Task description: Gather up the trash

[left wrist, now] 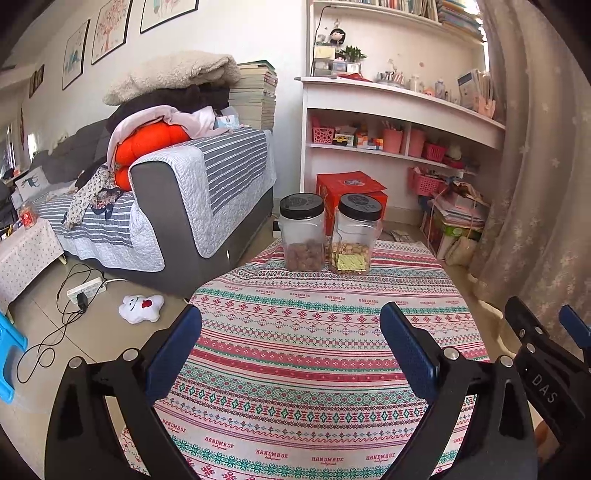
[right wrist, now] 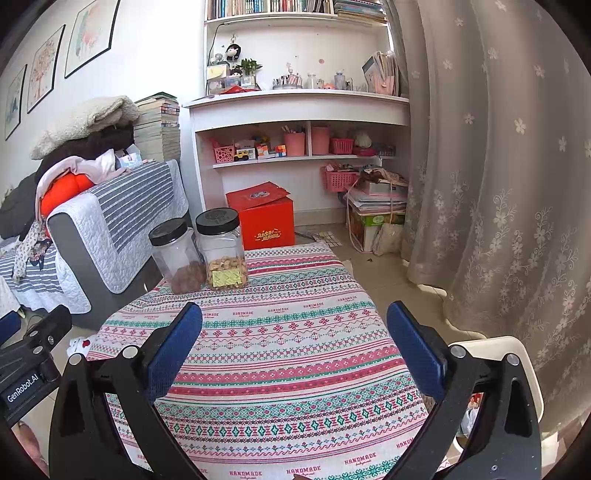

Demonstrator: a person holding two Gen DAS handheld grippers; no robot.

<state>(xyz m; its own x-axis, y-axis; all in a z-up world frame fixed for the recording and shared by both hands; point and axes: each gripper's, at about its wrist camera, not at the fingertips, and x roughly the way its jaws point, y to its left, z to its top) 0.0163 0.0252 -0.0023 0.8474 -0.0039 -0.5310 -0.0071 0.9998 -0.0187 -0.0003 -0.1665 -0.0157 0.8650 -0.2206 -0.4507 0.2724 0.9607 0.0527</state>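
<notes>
Both grippers gape over bare tablecloth — jars at far edge.

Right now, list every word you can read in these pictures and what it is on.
"HANDMADE": printed in repeats on the tablecloth.
"DAS": on the right gripper.
"GenRobot.AI": on the left gripper.
Gold characters on the red box: too small to read.
Yellow jar label, book spines: unreadable.
</notes>
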